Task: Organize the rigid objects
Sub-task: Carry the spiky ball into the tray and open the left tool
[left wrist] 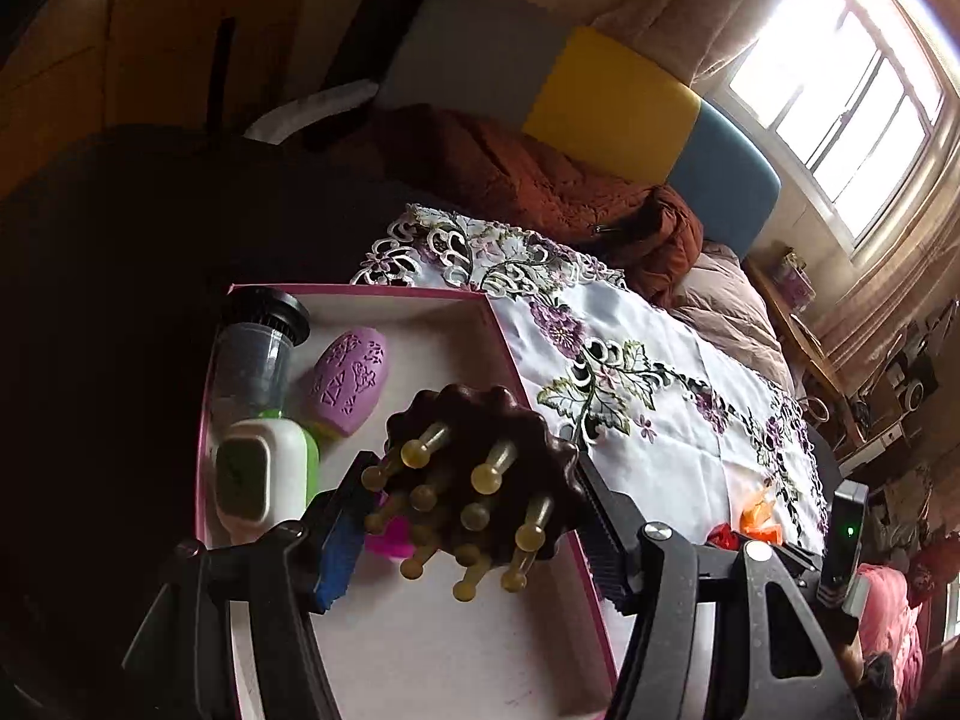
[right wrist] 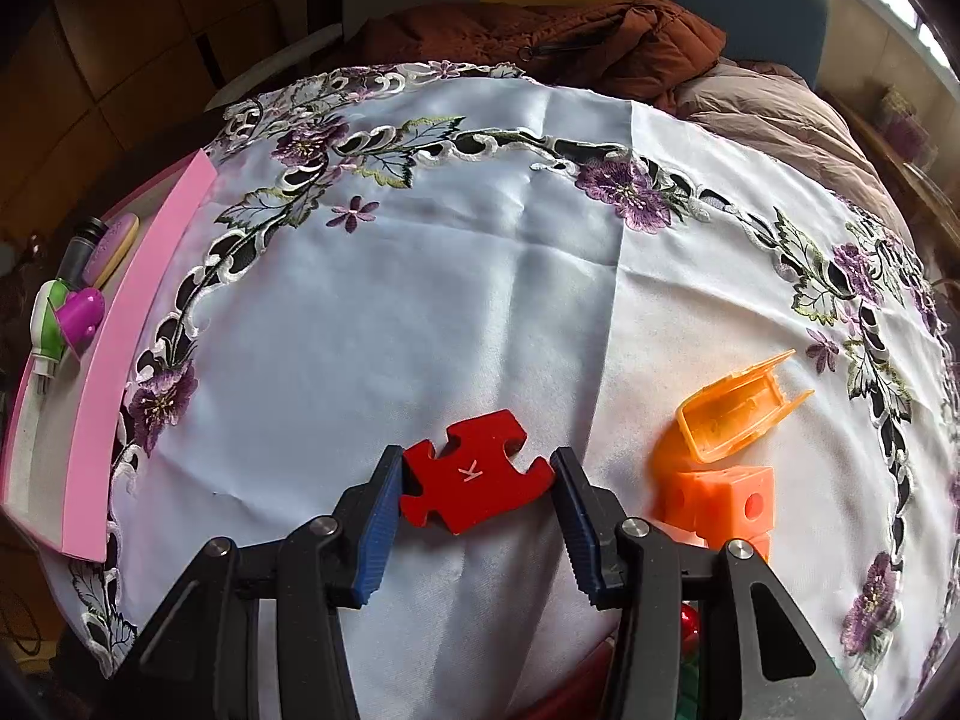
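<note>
My left gripper (left wrist: 474,504) is shut on a dark brown massage brush (left wrist: 480,450) with yellow pins, held above the pink-rimmed box (left wrist: 540,408). In the box lie a purple egg-shaped piece (left wrist: 348,384), a grey cylinder with a black cap (left wrist: 258,348), a white and green device (left wrist: 264,474) and a magenta item (left wrist: 390,540). My right gripper (right wrist: 477,480) is shut on a red puzzle piece (right wrist: 477,471) marked K, just above the floral tablecloth (right wrist: 480,270). The box shows at the left in the right wrist view (right wrist: 102,396).
An orange clip-shaped shell (right wrist: 732,414) and an orange holed cube (right wrist: 726,504) lie on the cloth right of my right gripper. A brown jacket (right wrist: 540,42) and a beige quilt (right wrist: 780,114) lie behind the table.
</note>
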Available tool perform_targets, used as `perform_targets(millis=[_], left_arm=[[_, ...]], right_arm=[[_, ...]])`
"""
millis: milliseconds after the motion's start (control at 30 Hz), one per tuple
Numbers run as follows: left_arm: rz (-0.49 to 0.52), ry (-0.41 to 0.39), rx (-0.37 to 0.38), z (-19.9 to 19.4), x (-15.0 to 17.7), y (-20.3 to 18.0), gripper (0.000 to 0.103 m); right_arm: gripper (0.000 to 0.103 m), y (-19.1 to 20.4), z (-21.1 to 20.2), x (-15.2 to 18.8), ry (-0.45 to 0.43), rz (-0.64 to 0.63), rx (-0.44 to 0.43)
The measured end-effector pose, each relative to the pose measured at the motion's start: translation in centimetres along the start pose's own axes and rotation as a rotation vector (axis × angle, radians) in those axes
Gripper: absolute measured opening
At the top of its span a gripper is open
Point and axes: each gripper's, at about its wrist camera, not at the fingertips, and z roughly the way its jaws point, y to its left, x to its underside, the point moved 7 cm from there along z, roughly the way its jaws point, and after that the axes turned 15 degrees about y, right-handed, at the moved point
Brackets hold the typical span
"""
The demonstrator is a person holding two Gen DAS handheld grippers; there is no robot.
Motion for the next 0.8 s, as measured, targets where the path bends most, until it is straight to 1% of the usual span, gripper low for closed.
perform_targets(millis=[200,267,333,500,567,633,667,700,800], left_arm=[[0.003,0.059,0.005,4.1,-2.9,0.1,0.063],[-0.005,0.074,-0.02,5.5,-3.5,0.5,0.063],[-0.001,0.092,-0.022,6.6,-3.9,0.6,0.063],[0.007,0.136,-0.058,8.2,-4.3,1.0,0.064],[0.006,0.143,-0.07,8.2,-4.4,1.2,0.064],[0.009,0.128,-0.065,7.6,-4.5,1.3,0.066],[0.014,0.121,-0.062,7.3,-4.6,1.2,0.073],[0.019,0.115,-0.064,7.0,-4.7,1.2,0.075],[0.019,0.076,-0.082,5.2,-4.8,1.1,0.075]], right_arm=[[0.049,0.0,0.0,0.0,-0.001,-0.001,0.0],[0.049,0.0,0.0,0.0,-0.001,-0.001,-0.001],[0.049,0.0,0.0,0.0,-0.001,-0.002,0.0],[0.049,0.0,0.0,-0.1,-0.003,-0.001,-0.002],[0.049,0.0,0.0,0.0,-0.003,-0.001,-0.001],[0.049,0.0,0.0,0.0,-0.003,-0.002,0.0],[0.049,0.1,0.0,-0.1,-0.004,-0.002,0.001],[0.049,0.1,0.0,-0.1,-0.005,-0.002,0.002],[0.049,0.1,0.0,-0.1,-0.007,-0.002,0.004]])
